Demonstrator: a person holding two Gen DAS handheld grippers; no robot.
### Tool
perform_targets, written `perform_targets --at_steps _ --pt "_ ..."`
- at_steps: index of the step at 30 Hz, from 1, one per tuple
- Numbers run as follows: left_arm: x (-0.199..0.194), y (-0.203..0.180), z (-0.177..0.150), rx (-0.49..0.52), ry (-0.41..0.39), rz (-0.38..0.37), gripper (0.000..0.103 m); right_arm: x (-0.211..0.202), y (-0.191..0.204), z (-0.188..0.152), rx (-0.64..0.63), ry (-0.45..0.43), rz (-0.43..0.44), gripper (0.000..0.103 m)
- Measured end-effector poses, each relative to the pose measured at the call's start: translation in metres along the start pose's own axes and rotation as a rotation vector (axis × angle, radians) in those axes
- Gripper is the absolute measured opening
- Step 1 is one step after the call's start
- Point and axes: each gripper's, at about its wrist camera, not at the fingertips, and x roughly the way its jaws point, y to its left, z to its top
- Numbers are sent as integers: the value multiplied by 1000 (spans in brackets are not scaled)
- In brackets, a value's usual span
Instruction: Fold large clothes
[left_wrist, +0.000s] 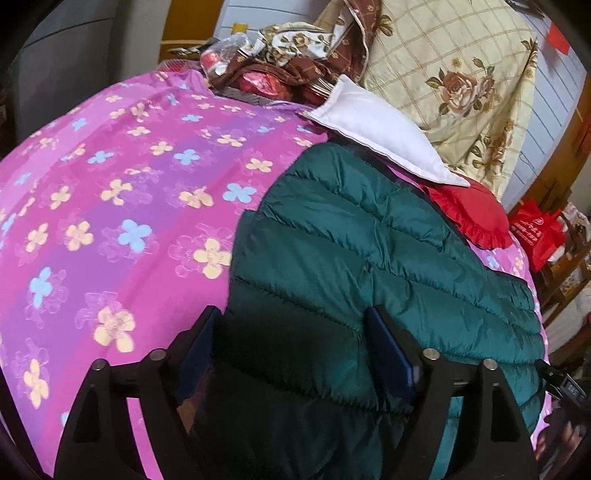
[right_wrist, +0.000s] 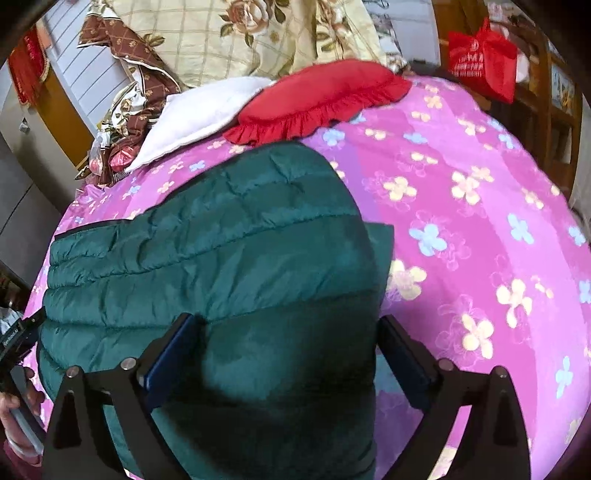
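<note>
- The green puffer jacket (left_wrist: 369, 258) lies on the pink floral bedsheet (left_wrist: 110, 166), below the red cushion (right_wrist: 317, 99).
- Your left gripper (left_wrist: 295, 332) and right gripper (right_wrist: 288, 339) hover with fingers spread, gripping nothing.
- Pinch both near corners evenly, then fold away from you.

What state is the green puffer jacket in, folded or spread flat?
Partly folded. The green puffer jacket lies on the pink floral sheet as a compact block, with one layer doubled over along its right edge. No sleeves visible.
</note>
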Motion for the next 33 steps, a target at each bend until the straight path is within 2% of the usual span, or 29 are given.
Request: perform_targets --at_steps 5,9,14,19,21,22,23,27,30,31,33 --pt "15 12 3 -59 70 -115 74 16 -12 4 16 21 49 103" --pt "30 24 2 -117 114 -192 85 30 -18 10 5 38 102 103" --pt "41 29 -2 -155 138 -241 89 48 -30 16 44 86 192 103" --pt "39 26 -5 -130 110 -254 88 56 -28 20 7 116 229 103" --pt "38 24 -6 -120 118 -273 74 57 -25 19 0 115 242 102" --pt "37 25 -7 -115 114 -279 69 56 -24 19 -3 110 242 98" --pt "32 21 -7 -90 103 -277 60 54 -22 17 -8 99 245 95" --pt "14 6 -10 -7 58 -238 31 40 -12 13 -24 55 257 70" --pt "-9 3 -9 10 39 -247 19 17 -4 12 -29 5 265 49" --pt "-15 2 -8 9 36 -253 17 8 -1 12 -33 -12 275 43" --pt "-36 1 -9 11 31 -271 15 -11 5 11 -51 -42 296 39"
